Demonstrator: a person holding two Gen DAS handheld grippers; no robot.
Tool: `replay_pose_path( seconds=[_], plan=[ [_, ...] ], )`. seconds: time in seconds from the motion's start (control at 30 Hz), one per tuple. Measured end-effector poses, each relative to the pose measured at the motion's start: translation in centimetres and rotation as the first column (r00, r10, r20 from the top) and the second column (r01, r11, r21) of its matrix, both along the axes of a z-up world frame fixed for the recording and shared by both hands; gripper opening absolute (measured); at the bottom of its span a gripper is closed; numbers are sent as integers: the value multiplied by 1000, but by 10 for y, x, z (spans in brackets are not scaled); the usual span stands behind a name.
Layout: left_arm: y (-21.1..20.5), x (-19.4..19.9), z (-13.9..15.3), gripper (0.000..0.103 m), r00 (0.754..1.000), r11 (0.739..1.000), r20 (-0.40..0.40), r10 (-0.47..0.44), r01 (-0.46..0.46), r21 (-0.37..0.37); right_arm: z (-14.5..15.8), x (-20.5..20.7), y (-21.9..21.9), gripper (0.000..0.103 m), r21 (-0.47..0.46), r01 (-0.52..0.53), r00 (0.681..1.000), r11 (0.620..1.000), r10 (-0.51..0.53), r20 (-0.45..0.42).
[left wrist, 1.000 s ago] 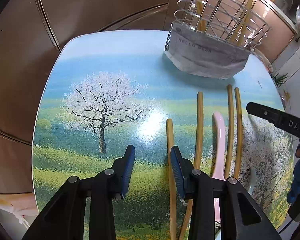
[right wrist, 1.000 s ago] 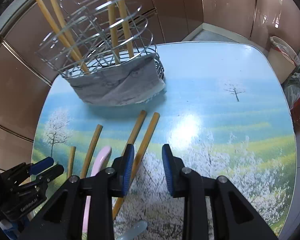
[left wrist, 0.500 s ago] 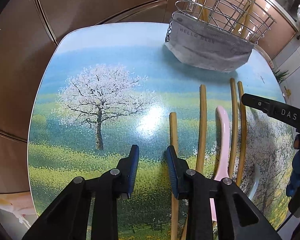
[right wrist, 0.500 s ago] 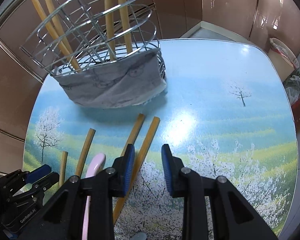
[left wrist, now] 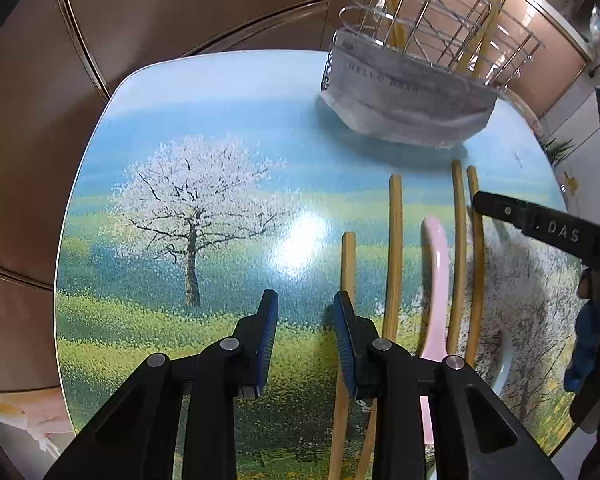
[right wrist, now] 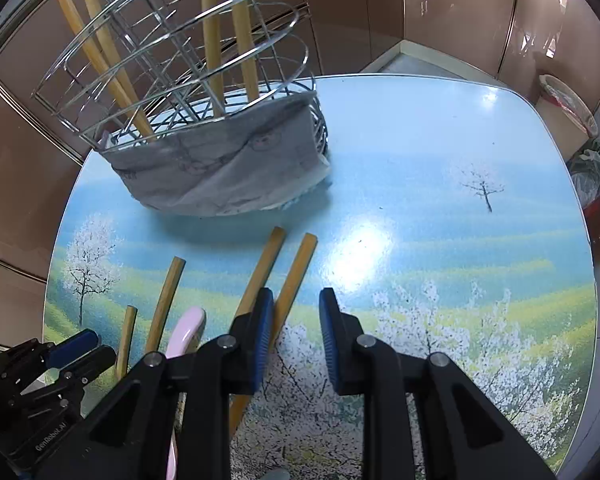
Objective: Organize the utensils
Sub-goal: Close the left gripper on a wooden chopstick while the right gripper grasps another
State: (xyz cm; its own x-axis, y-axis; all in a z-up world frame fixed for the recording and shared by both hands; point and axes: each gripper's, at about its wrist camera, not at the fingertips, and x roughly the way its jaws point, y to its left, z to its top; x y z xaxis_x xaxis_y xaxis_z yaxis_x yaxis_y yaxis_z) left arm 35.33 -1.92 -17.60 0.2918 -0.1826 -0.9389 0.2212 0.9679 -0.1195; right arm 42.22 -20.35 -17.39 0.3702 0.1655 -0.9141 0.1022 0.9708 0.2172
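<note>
my left gripper (left wrist: 305, 320) and right gripper (right wrist: 296, 320) had both narrowed their jaws a little, yet each was still open and gripped nothing. so no pickup had begun. four loose chopsticks (left wrist: 395, 248) and a pink spoon (left wrist: 436, 264) lay on the desk (left wrist: 204, 92) at lower right of the left view, the wire holder (right wrist: 204, 92) upper left in the right view. bare desk lay open at right there.

Bright, even indoor light fills both wrist views, throwing a white glare patch on the glossy bench (left wrist: 304, 240) and soft shadows under the wire rack (right wrist: 204, 92). Strong fisheye curvature bends the bench edges and darkens the corners; the centre stays sharp, without motion blur.
</note>
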Motion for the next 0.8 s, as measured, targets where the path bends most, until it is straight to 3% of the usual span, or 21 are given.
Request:
replay_pose_path(
  seconds=[0.43,0.8],
  plan=[
    [-13,5,0,34,999,999,-13,-38,38,-6,2,-1,-7,22,12,4,1000,1000,-4,5],
    [-33,11,-8,30,996,995,-37,-76,78,64,3,4,-3,18,1,9,1000,1000,-9,-9]
  ],
)
